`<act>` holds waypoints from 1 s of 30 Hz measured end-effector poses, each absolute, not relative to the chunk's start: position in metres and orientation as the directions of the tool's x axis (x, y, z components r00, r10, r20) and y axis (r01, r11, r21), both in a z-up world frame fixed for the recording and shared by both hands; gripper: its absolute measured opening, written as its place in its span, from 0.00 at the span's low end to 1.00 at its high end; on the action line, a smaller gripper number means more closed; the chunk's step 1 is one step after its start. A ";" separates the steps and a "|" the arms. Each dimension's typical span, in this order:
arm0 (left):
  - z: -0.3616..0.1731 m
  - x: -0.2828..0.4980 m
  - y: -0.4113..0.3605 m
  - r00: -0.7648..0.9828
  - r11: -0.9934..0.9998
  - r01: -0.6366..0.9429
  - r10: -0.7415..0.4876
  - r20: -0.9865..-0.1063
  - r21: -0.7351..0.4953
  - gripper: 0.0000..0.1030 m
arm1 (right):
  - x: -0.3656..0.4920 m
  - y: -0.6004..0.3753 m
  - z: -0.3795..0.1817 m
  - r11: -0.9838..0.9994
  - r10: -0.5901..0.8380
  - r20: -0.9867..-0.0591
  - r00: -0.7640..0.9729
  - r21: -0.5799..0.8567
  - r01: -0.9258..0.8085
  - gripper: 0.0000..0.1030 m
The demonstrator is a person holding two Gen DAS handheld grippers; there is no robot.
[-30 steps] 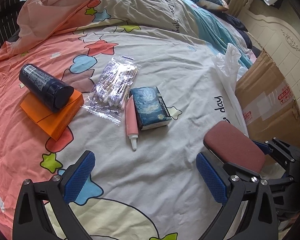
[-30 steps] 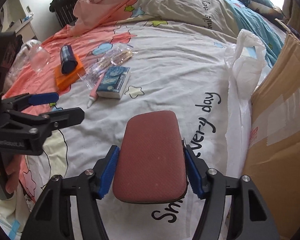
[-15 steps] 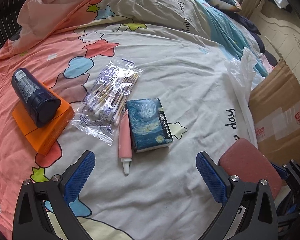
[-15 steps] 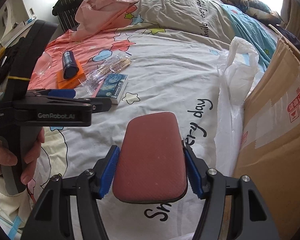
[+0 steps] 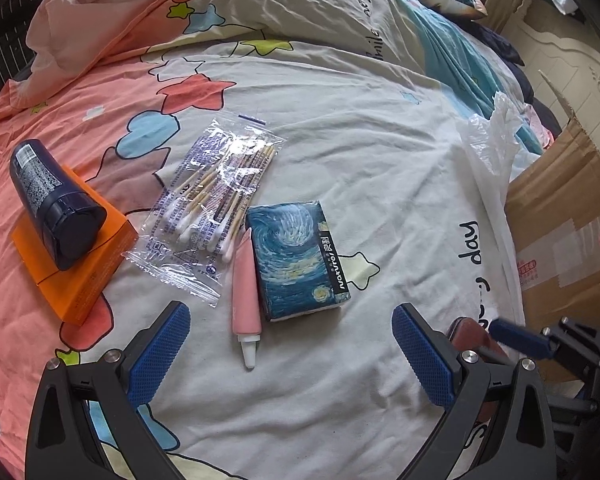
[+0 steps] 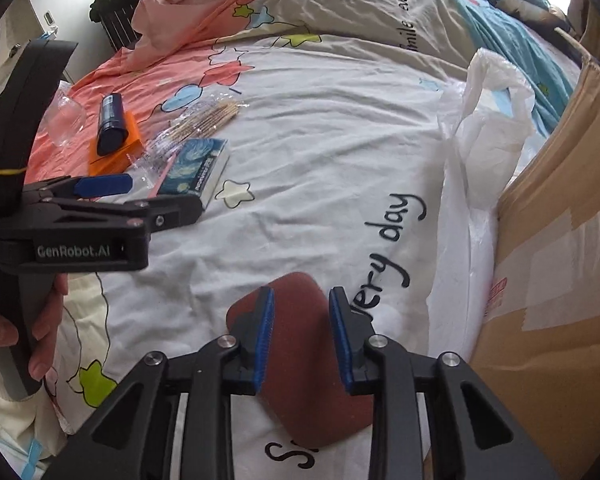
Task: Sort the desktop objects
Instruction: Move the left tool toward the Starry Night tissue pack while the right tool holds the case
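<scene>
**Red case parked by the box: how's it going to handle?**

The red case (image 6: 320, 416) is lying flat on the bed (image 5: 380, 160), right over the printed lettering and near the cardboard box (image 6: 560, 260) and white plastic bag (image 6: 484, 132). The right gripper (image 6: 302, 296) is hovering over it with jaws narrowed to less than the case's width. I can't tell if they're touching it or pinching anything. The left gripper (image 5: 292, 320) is sitting wide open and empty, pointing at the tissue pack (image 5: 296, 256), pink tube (image 5: 245, 284) and bag of cotton swabs (image 5: 216, 208).

I'm guessing the case is light, with a semi-stiff shell and a woven cover that's giving decent grip. I'm thinking the best hold is across its short width, mid-length, so it isn't tipping. The soft bedding is probably giving way under any push.
</scene>
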State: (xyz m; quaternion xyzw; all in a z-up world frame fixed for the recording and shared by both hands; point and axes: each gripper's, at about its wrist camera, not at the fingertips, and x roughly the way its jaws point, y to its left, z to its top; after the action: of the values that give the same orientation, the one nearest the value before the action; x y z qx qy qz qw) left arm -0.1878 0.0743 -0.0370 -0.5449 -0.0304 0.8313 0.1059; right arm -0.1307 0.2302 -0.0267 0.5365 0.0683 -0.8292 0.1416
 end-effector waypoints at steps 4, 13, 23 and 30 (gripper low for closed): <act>-0.036 -0.186 0.076 -0.387 -0.974 -0.157 0.212 -0.897 -0.163 1.00 | -0.124 0.232 -0.033 -0.945 -0.151 -0.918 -0.366 0.026 0.326 0.62; -0.032 -0.179 0.083 -0.388 -0.968 -0.191 0.224 -0.894 -0.160 1.00 | -0.110 0.234 -0.038 -0.913 -0.063 -0.936 -0.345 -0.085 0.399 0.75; -0.030 -0.169 0.084 -0.383 -0.966 -0.213 0.222 -0.897 -0.148 1.00 | -0.109 0.222 -0.045 -0.893 -0.034 -0.934 -0.354 -0.131 0.431 0.75; -0.033 -0.169 0.078 -0.381 -0.968 -0.204 0.216 -0.899 -0.146 1.00 | -0.116 0.223 -0.057 -0.890 -0.075 -0.947 -0.313 -0.078 0.448 0.77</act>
State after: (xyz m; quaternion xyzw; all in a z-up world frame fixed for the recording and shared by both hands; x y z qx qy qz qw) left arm -0.1686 0.0782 -0.0330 -0.5418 -0.0057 0.8309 0.1264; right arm -0.1155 0.2233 -0.0575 0.5625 0.1660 -0.7930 0.1650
